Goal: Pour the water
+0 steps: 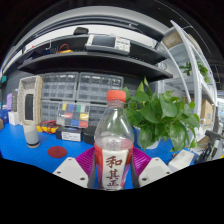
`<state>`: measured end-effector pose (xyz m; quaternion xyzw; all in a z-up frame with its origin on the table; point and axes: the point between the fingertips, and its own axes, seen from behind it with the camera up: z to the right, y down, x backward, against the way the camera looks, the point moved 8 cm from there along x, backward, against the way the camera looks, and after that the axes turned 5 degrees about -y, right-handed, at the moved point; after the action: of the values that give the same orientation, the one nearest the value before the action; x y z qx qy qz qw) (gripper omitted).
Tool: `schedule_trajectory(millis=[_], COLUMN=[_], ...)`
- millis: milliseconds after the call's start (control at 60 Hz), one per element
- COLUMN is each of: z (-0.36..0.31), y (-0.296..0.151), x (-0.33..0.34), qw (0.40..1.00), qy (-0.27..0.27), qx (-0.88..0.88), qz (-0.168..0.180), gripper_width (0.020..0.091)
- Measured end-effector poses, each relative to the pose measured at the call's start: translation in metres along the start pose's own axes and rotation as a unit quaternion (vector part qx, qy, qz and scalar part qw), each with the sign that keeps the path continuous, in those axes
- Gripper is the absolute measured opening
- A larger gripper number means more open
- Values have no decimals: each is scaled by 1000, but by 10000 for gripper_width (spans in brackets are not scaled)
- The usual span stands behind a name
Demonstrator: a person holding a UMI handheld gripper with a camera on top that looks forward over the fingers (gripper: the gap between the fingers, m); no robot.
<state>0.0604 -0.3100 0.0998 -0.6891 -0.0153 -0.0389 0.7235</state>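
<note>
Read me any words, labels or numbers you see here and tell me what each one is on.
"和其正": red characters running down the label of the bottle, which stands between the fingers of the tool.
Labels on the shelf and the bins behind: too small to read.
Nothing else is legible.

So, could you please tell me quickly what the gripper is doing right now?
Gripper: shut on the water bottle, both pink pads pressing its sides, bottle upright with the red cap on.

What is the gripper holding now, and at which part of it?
The fingers are shut on the water bottle, pressing its lower body at the label, well below the red cap.
</note>
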Motion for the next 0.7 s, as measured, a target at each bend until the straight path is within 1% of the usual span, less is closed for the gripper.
schedule_trajectory(millis=[17, 33, 50, 67, 83, 100, 117, 133, 417, 467, 567, 700], z=[0, 1, 1, 1, 1, 1, 1, 1, -16, -25, -51, -95], y=[0, 0, 0, 0, 0, 0, -1, -1, -5, -9, -22, -47], x=[-1, -1, -2, -3, -4, -5, -5, -6, -15, -17, -24, -43], qw=[1000, 1000, 1000, 1000, 1000, 1000, 1000, 1000, 999, 997, 985, 950], qy=[1, 3, 4, 5, 5, 6, 7, 8, -4, -7, -19, -29], qx=[-2, -4, -4, -5, -6, -7, -8, -8, 43, 77, 168, 310], qz=[1, 2, 3, 3, 2, 1, -1, -3, -23, -28, -24, -16], gripper_width=[513, 525, 477, 460, 464, 416, 438, 384, 382, 381, 381, 381])
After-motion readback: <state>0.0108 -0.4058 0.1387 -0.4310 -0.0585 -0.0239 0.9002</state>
